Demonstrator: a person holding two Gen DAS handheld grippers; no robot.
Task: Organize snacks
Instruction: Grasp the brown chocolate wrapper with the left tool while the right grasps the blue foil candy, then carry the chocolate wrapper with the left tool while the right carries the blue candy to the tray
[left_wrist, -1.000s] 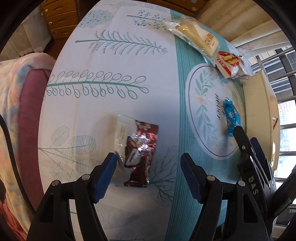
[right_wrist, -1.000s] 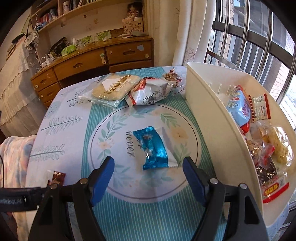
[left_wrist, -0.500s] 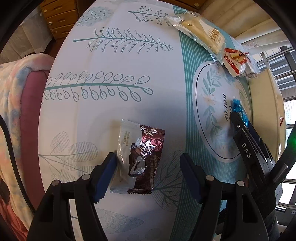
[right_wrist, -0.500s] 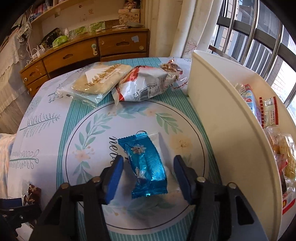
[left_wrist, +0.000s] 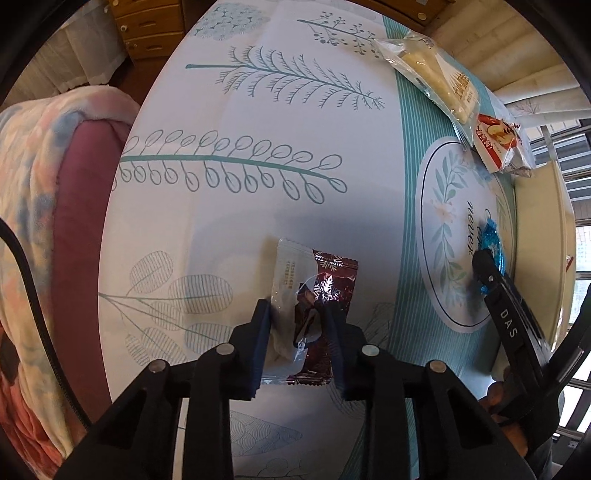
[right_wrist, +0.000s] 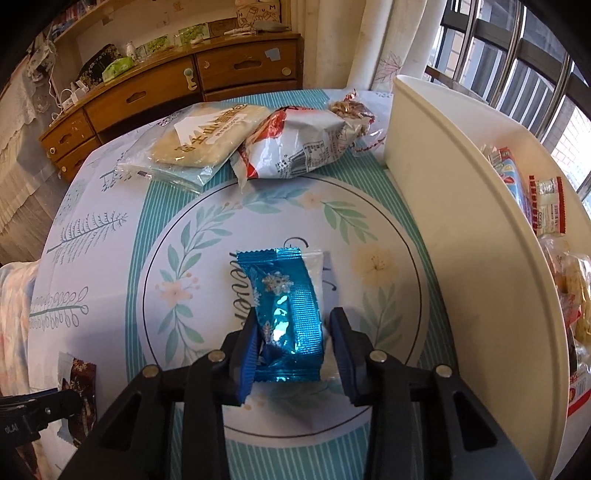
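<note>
Several snacks already sit in the white bin at frame right. The left gripper has just closed on the brown packet at lower centre, the right gripper on the blue packet; both lie on the surface. Two bags wait at the top.

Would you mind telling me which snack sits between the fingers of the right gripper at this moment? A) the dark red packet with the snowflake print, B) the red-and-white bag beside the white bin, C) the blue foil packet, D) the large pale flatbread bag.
C: in the right wrist view the right gripper has closed onto the blue foil packet, which lies on the tablecloth's round leaf print.
</note>
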